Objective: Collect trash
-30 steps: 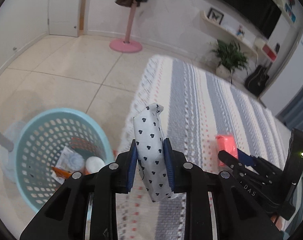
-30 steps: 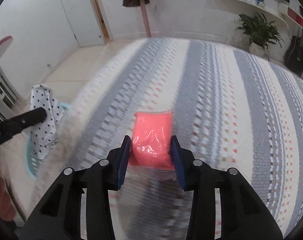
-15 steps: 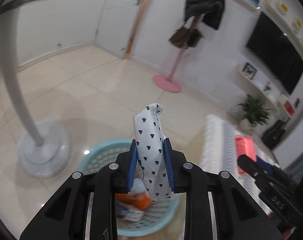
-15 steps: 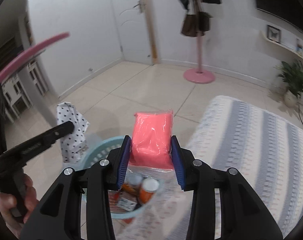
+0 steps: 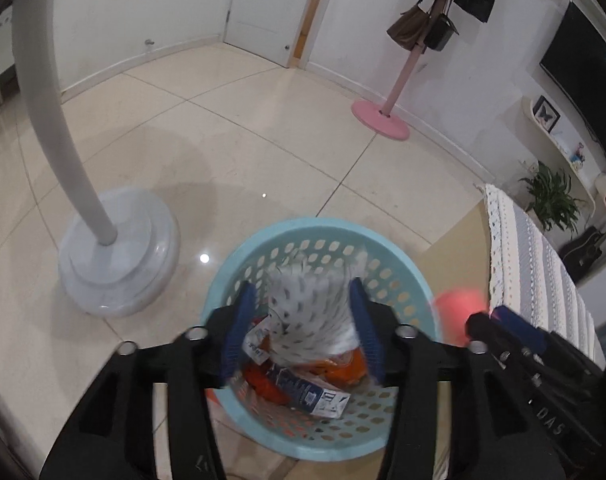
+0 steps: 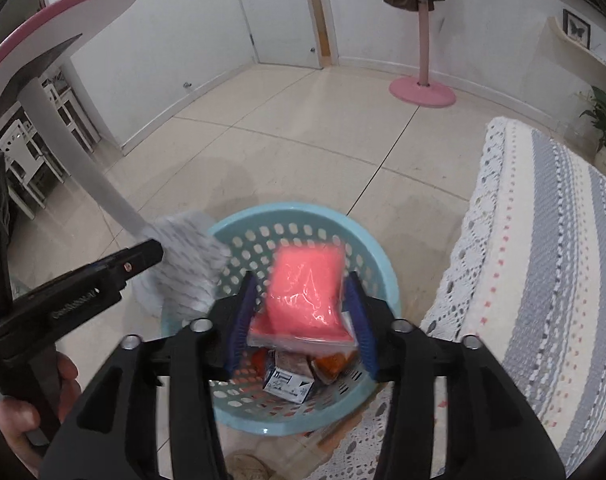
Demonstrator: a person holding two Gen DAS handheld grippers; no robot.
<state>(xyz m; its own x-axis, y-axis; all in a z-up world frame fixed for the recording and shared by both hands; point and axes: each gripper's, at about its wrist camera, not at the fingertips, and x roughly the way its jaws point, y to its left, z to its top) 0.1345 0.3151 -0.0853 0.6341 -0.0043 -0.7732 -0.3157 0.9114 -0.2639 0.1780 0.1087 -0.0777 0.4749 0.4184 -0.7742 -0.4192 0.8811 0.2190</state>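
Both tongs hang over the half-filled blue basket [image 6: 387, 276], spread apart: left tongs [image 5: 303, 324] dropping a spotted packet [image 5: 311, 300], right tongs [image 6: 301, 320] a pink pouch [image 6: 303, 292].

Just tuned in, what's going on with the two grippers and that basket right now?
A person is binning trash with a handheld gripper in each hand. The left gripper stands open, with the white heart-print packet blurred between its fingers above the blue basket. The right gripper is also open, and the pink packet sits loose between its pads over the same basket. Bottles and cartons already lie inside.
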